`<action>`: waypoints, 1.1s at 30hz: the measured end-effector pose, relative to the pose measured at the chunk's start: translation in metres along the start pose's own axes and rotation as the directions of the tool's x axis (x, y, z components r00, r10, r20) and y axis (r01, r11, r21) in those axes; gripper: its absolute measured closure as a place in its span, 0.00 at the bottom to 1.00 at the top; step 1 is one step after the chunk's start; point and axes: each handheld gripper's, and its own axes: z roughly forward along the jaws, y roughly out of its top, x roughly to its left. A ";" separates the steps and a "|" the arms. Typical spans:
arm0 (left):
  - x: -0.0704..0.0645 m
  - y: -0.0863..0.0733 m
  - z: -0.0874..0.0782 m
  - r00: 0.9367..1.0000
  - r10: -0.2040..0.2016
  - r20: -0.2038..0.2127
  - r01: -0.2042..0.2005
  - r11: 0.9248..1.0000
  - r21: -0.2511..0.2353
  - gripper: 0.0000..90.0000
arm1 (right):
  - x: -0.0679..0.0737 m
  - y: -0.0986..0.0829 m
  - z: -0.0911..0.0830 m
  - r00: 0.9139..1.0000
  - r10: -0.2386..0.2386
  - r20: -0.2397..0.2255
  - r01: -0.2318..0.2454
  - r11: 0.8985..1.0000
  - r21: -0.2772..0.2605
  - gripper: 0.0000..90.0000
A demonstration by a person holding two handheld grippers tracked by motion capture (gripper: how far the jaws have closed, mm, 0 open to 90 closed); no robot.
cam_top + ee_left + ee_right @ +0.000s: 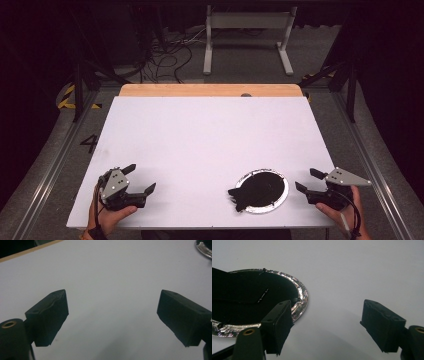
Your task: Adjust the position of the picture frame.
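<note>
I see the silver plate on the white table, with a black cloth lying in it. My right gripper waits just right of the plate, jaws wide open and empty; my left gripper is well apart to the plate's left, also open. I judge the approach step: next the right must reach the cloth.

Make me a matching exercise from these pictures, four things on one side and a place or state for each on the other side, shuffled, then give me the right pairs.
Things:
1. left gripper
2. right gripper
3. silver-rimmed plate
4. black cloth

Places or states:
A. lies on the plate, one corner hanging over its left rim
B. open, at the table's near left corner, far from the plate
C. open, just right of the plate
D. sits on the white table, near its front edge, right of centre

Pairs: 1-B, 2-C, 3-D, 4-A
</note>
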 end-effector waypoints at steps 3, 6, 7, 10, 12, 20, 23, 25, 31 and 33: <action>0.003 -0.001 0.000 1.000 0.011 -0.008 -0.011 1.000 0.003 0.13 | 0.000 -0.001 0.001 1.000 -0.003 -0.005 0.003 1.000 0.002 0.24; 0.004 -0.002 -0.001 1.000 0.010 -0.013 -0.010 1.000 0.002 0.13 | 0.000 -0.003 0.001 1.000 -0.005 -0.016 0.005 1.000 0.000 0.21; 0.004 -0.002 -0.001 1.000 0.010 -0.013 -0.010 1.000 0.002 0.13 | 0.000 -0.003 0.001 1.000 -0.005 -0.016 0.005 1.000 0.000 0.21; 0.004 -0.003 -0.001 1.000 0.021 -0.006 -0.021 1.000 0.007 0.13 | 0.001 -0.001 0.002 1.000 -0.013 -0.009 0.013 1.000 0.012 0.21; 0.004 -0.004 -0.001 1.000 0.013 0.001 -0.013 1.000 0.003 0.13 | 0.002 0.001 0.004 1.000 -0.019 -0.008 0.019 1.000 0.013 0.22; -0.002 -0.002 -0.001 1.000 0.020 0.007 -0.020 1.000 0.002 0.14 | 0.015 0.002 0.005 0.989 -0.078 -0.124 0.084 0.996 0.043 0.37; -0.006 -0.001 0.001 0.999 0.040 0.011 -0.040 0.999 0.017 0.14 | 0.019 0.003 0.004 0.978 -0.097 -0.184 0.107 0.993 0.045 0.45; -0.009 0.000 0.003 0.999 0.042 0.008 -0.042 0.999 0.019 0.14 | 0.022 0.004 0.002 0.978 -0.091 -0.189 0.103 0.993 0.052 0.51; -0.013 0.004 0.008 0.999 0.045 0.014 -0.045 0.999 0.029 0.14 | 0.040 0.007 0.009 0.973 -0.095 -0.208 0.113 0.991 0.075 0.53; -0.014 0.004 0.008 0.999 0.042 0.025 -0.043 0.998 0.036 0.14 | 0.046 0.006 0.011 0.975 -0.093 -0.201 0.113 0.990 0.088 0.51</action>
